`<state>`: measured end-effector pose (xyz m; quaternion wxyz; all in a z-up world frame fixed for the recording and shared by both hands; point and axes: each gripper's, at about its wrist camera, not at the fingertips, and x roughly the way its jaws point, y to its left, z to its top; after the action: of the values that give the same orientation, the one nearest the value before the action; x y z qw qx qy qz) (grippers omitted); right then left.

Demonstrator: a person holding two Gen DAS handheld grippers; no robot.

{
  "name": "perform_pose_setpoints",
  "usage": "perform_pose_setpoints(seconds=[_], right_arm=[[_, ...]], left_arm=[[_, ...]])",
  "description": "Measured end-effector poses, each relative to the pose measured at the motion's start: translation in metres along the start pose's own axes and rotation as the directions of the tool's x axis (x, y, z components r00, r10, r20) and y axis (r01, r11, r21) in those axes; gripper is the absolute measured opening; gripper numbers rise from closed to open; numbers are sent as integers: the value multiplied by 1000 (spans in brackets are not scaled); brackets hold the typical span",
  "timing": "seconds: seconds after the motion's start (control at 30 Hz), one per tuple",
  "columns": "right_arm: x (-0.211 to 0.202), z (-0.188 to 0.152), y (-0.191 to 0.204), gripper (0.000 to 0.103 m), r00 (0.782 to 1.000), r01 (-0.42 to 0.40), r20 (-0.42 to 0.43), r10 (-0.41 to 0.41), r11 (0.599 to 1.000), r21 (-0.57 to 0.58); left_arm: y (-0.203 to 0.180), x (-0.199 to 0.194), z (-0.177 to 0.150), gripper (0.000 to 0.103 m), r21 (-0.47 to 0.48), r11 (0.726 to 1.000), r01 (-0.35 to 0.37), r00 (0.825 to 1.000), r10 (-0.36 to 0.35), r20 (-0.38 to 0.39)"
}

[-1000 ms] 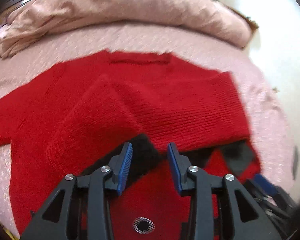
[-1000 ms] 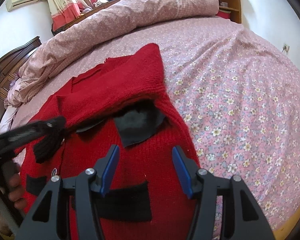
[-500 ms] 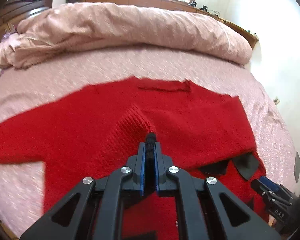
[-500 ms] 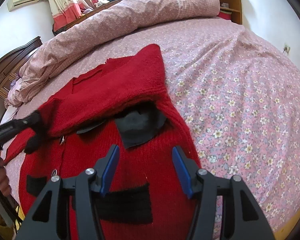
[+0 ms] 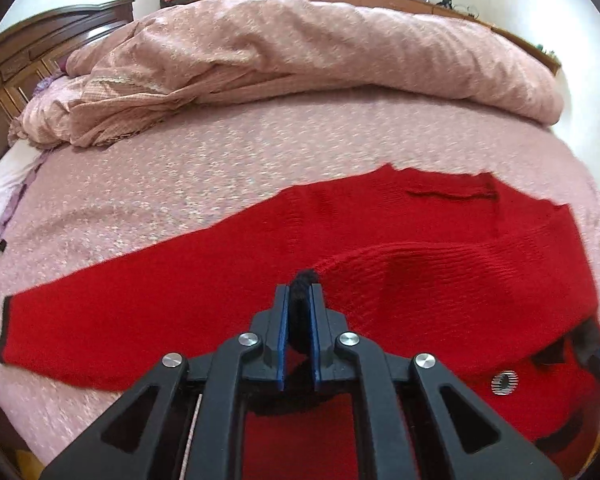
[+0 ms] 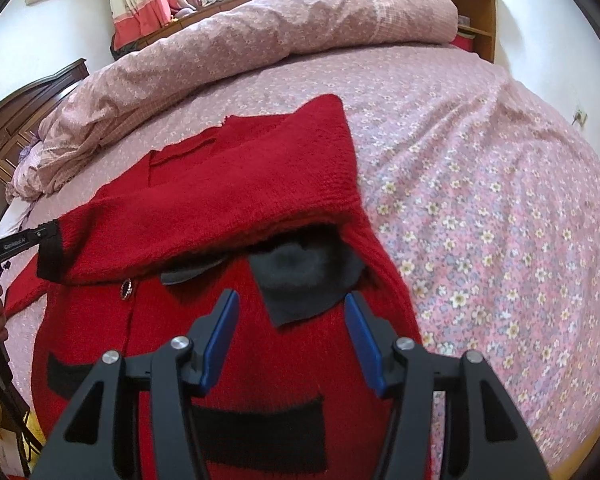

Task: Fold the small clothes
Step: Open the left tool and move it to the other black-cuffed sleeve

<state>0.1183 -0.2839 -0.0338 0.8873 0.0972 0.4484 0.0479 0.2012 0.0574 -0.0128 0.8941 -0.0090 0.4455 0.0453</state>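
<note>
A red knitted sweater with black patches lies spread on the pink bed; it also shows in the right wrist view. My left gripper is shut on the black cuff of one sleeve, which is folded across the sweater's body. The other sleeve lies stretched out to the left. In the right wrist view the left gripper holds that cuff at the far left. My right gripper is open and empty above the sweater's lower body, near a black patch.
A rolled pink floral duvet lies across the far side of the bed. The floral sheet stretches to the right of the sweater. A wooden headboard stands at the left, a wooden shelf at the far right.
My left gripper closed on the sleeve's black cuff and carried it leftward across the sweater's body. The right gripper has stayed open in place.
</note>
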Motion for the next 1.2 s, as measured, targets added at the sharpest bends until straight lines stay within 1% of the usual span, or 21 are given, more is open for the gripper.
perform_pose_setpoints(seconds=[0.07, 0.17, 0.23, 0.33, 0.47, 0.53, 0.6, 0.67, 0.77, 0.8, 0.83, 0.9, 0.97, 1.0, 1.13, 1.2], right_arm=[[2, 3, 3, 58, 1000, 5, -3, -5, 1000, -10], [6, 9, 7, 58, 1000, 5, -7, -5, 1000, -24], [9, 12, 9, 58, 1000, 4, -9, -4, 999, -32], [17, 16, 11, 58, 1000, 6, -20, -7, 999, -37], [32, 18, 10, 58, 999, 23, -45, -24, 999, -39], [36, 19, 12, 58, 998, 29, -49, -32, 998, -47], [34, 20, 15, 58, 998, 31, -50, -33, 998, -55], [28, 21, 18, 58, 999, 12, -46, -14, 999, -52], [25, 20, 22, 58, 999, 5, -40, -8, 998, -61], [28, 19, 22, 58, 999, 9, -49, -12, 998, -63], [31, 18, 22, 58, 998, 12, -60, -15, 998, -58], [38, 17, 20, 58, 997, 18, -74, -21, 999, -45], [39, 16, 21, 58, 997, 24, -69, -28, 998, -60], [38, 17, 21, 58, 997, 27, -71, -32, 997, -67], [32, 16, 21, 58, 997, 20, -78, -24, 999, -49], [26, 14, 23, 58, 997, 7, -81, -10, 999, -34]], left_arm=[[2, 5, 1, 2, 27, 999, -27, 1000, 27, 3], [6, 11, 5, 5, 50, 998, -41, 999, 41, 3], [11, 16, 11, 6, 50, 997, -58, 998, 59, -5], [22, 17, 17, 6, 29, 998, -60, 998, 61, -21], [40, 6, 15, 6, -30, 998, -50, 998, 49, -31], [46, 0, 9, 7, -50, 998, -25, 999, 23, -37], [47, -6, 2, 8, -56, 998, 5, 999, -7, -38], [45, -9, -7, 10, -56, 998, 27, 999, -29, -43], [39, -2, -17, 13, -55, 998, 39, 997, -42, -62], [38, 2, -19, 13, -54, 998, 31, 997, -34, -71], [36, 10, -23, 13, -53, 999, 1, 995, -6, -98], [37, 20, -28, 13, -59, 998, -35, 992, 28, -126], [40, 23, -32, 13, -76, 996, -49, 992, 40, -123], [44, 22, -33, 13, -85, 994, -69, 990, 57, -130], [65, 5, -39, 13, -149, 987, -61, 991, 42, -127], [79, -6, -42, 13, -176, 981, -79, 991, 59, -119]])
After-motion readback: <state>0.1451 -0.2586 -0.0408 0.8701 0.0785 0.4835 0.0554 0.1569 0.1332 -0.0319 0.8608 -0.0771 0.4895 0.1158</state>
